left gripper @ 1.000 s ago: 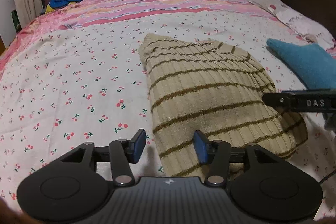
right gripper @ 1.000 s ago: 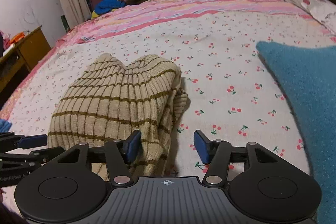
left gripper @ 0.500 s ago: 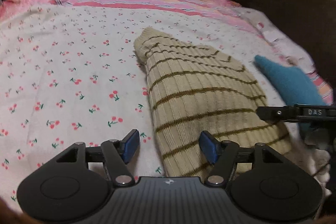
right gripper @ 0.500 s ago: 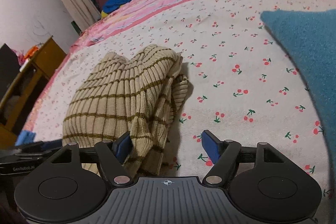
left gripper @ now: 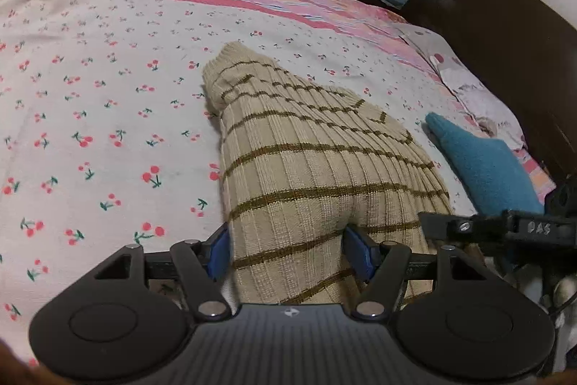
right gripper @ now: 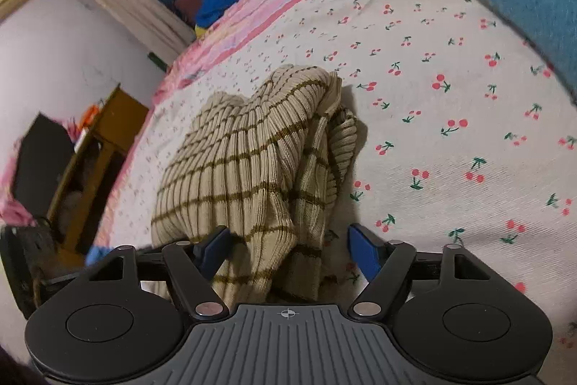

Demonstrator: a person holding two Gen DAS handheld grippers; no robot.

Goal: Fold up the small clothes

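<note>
Left tool (left gripper: 286,249): spread wide, striped knit garment (left gripper: 310,165) between its fingers.
Right tool (right gripper: 286,246): wide, at the garment's edge; contact unclear.
Bed (left gripper: 108,118): blue cloth (left gripper: 483,161) nearby.

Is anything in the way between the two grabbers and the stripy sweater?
Nothing visible. The beige ribbed knit sweater with brown stripes already lies between the open jaws of the left gripper and of the right gripper, on the cherry-print bedsheet.

The beige striped sweater (left gripper: 317,175) is thick ribbed knit. At its 3 o'clock lies a fuzzy teal cloth (left gripper: 483,165). The cherry-print bedsheet (left gripper: 108,118) is matt woven cotton. The left gripper (left gripper: 286,249) is matt black plastic with shiny metal pins.
</note>
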